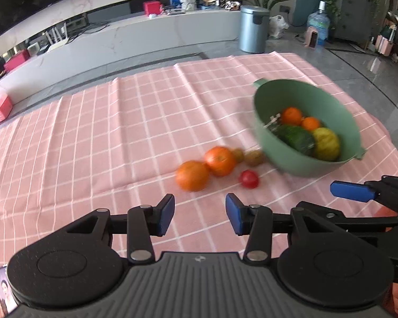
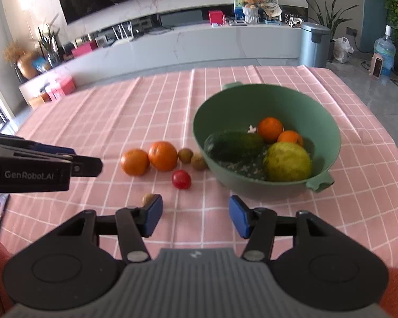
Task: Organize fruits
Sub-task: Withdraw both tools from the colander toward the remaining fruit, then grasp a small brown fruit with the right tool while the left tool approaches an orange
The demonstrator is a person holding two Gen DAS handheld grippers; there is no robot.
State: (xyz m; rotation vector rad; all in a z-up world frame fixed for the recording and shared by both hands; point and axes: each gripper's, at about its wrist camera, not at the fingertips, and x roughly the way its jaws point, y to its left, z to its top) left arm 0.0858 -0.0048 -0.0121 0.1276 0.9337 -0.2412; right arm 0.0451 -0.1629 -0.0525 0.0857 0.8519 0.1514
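Observation:
A green bowl (image 2: 329, 137) stands on the pink checked tablecloth and holds a cucumber (image 2: 233, 143), a yellow-green fruit (image 2: 288, 161) and two small oranges (image 2: 270, 128). Left of it lie two oranges (image 2: 163, 156), two small brown fruits (image 2: 185, 155), a red cherry tomato (image 2: 181, 179) and another small brown fruit (image 2: 148, 198). My right gripper (image 2: 195, 216) is open and empty, just in front of the tomato. My left gripper (image 1: 199, 213) is open and empty, in front of the oranges (image 1: 192, 175) and tomato (image 1: 249, 179). The bowl (image 1: 262, 122) is to its right.
The tablecloth (image 2: 119, 111) covers the whole table. Beyond its far edge are a white TV bench (image 2: 199, 42), a grey bin (image 2: 314, 43) and a water jug (image 2: 384, 53). The left gripper's side (image 2: 39, 167) juts in at the left of the right wrist view.

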